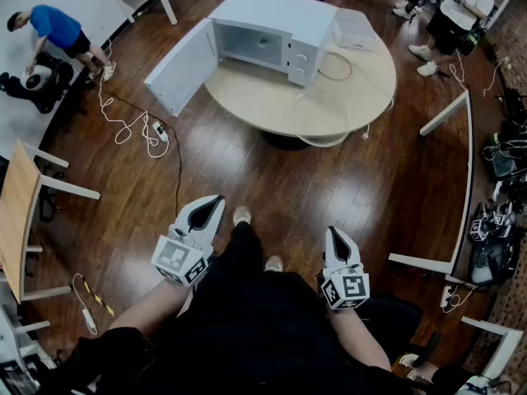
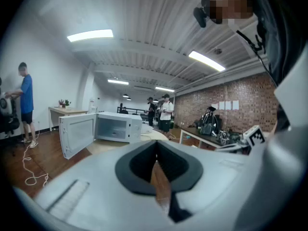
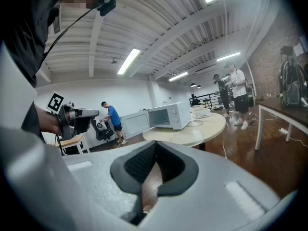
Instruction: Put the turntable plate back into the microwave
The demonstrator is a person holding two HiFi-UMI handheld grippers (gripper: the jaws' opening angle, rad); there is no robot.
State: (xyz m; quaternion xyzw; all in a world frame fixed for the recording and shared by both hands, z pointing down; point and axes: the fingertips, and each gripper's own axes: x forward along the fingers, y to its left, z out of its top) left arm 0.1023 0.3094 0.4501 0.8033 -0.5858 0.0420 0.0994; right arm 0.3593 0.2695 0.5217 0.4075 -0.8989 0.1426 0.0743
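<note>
Ahead, the plate [image 1: 317, 113] lies flat on the worktop [image 1: 247, 97] before the open microwave [image 1: 272, 35] — glass, so probably heavy, slick, breakable; best pinched at its rim. Left gripper [image 1: 216, 201] and right gripper [image 1: 333, 234] are well short of it, jaws closed, empty.

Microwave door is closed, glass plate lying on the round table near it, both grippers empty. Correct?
Not quite: the door of the microwave stands wide open, as the head view shows. The rest holds: the glass plate lies on the round table near it, and the left gripper and right gripper are both empty.
</note>
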